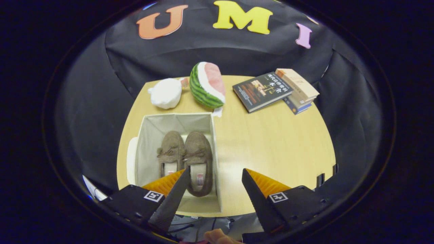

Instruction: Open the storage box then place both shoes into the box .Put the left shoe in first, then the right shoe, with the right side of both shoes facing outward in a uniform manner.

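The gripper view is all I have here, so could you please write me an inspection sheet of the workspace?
Surface: light wooden table, bare ahead of the fingers.
Job's things: open storage box holds both shoes side by side, left shoe and right shoe.
Clutter: watermelon plush and white plush beyond the box; stack of books beside them.
Grippers: gripper open, holding nothing, above the box's near edge.
Cables: dark cables below the table's near edge.
Surroundings: black cloth wall; a person's fingers under the gripper.
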### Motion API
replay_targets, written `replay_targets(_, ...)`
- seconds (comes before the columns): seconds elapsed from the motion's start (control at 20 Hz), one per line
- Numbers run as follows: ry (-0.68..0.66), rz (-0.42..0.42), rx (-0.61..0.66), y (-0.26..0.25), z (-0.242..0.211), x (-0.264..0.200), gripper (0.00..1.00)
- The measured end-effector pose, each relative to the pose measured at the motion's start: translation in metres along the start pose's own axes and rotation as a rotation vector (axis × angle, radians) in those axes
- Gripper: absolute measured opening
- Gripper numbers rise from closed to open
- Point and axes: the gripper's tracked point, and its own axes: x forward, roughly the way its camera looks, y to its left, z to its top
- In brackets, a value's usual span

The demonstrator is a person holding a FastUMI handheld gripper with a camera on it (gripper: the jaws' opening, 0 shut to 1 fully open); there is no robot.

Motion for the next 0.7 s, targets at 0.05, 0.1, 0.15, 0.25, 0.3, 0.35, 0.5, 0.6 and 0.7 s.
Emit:
replay_targets(0.05, -0.037, -0.007, 0.005, -0.014, 0.003, -0.009, 0.97)
replay_targets(0.1, -0.068, -0.013, 0.005, -0.025, 0.006, -0.017, 0.97)
replay_targets(0.15, -0.11, -0.024, 0.001, -0.039, 0.01, -0.027, 0.97)
replay_targets(0.25, -0.202, -0.051, -0.01, -0.067, 0.02, -0.049, 0.97)
replay_targets(0.3, -0.25, -0.063, -0.014, -0.081, 0.025, -0.062, 0.96)
replay_targets(0.35, -0.295, -0.073, -0.015, -0.094, 0.028, -0.074, 0.96)
replay_targets(0.5, -0.416, -0.07, 0.001, -0.129, 0.036, -0.116, 0.96)
replay_targets(0.6, -0.5, -0.046, 0.013, -0.149, 0.042, -0.143, 0.96)
replay_targets(0.7, -0.597, -0.029, 0.008, -0.17, 0.05, -0.174, 0.96)
